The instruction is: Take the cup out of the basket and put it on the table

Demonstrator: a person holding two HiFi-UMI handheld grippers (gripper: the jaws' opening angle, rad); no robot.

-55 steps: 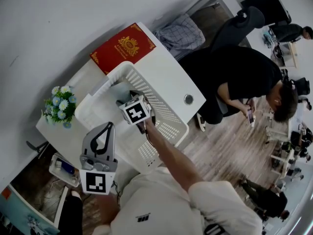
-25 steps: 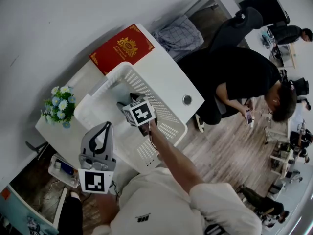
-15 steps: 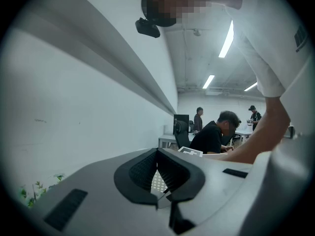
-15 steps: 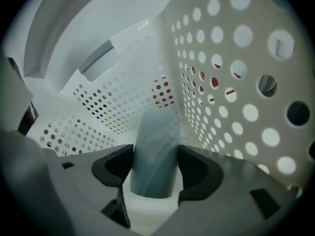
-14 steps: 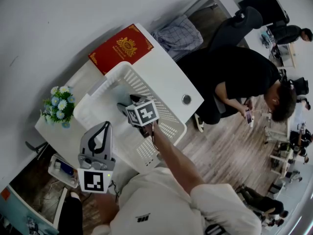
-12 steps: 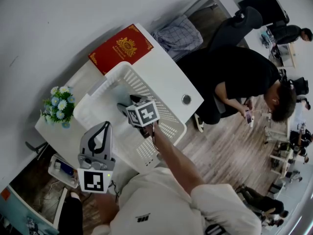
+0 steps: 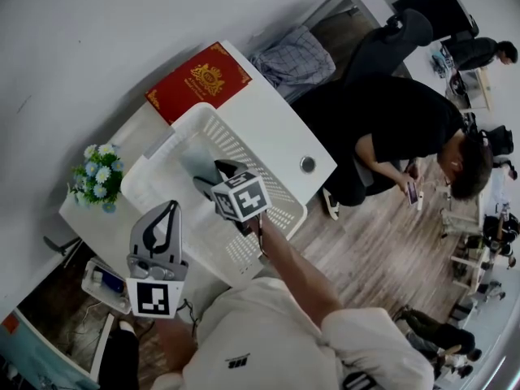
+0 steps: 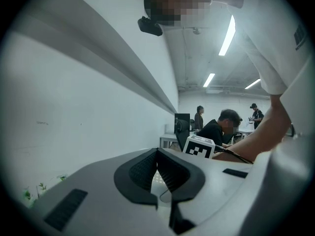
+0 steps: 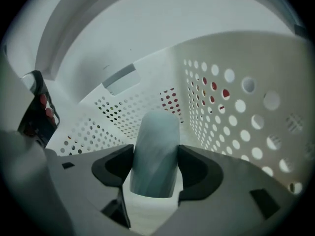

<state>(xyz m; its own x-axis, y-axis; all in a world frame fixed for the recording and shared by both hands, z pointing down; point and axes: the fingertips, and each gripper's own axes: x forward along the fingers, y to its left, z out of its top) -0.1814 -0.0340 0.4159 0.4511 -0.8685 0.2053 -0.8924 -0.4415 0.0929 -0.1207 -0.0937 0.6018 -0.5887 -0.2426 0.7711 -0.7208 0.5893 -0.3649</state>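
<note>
A pale blue-grey cup (image 9: pixel 156 132) sits between the pads of my right gripper (image 9: pixel 155 150), which press on both its sides. This happens inside the white perforated basket (image 9: pixel 231 107). In the head view the right gripper (image 7: pixel 213 174) reaches into the basket (image 7: pixel 276 187) from the near side, and the cup (image 7: pixel 197 159) shows just beyond its jaws. Whether the cup touches the basket floor I cannot tell. My left gripper (image 7: pixel 168 211) hangs outside the basket's near left corner, its jaws closed on nothing. In the left gripper view its pads (image 8: pixel 147 168) meet at the tips.
The basket stands on a white table (image 7: pixel 272 124). A red book (image 7: pixel 197 81) lies at the far end, blue and white flowers (image 7: pixel 99 171) at the left, a small round object (image 7: pixel 307 164) near the right edge. A seated person in black (image 7: pixel 406 124) is to the right.
My right gripper has drawn back toward me and to the right inside the basket. The cup now shows beyond its jaws in the head view. The left gripper has hardly moved.
</note>
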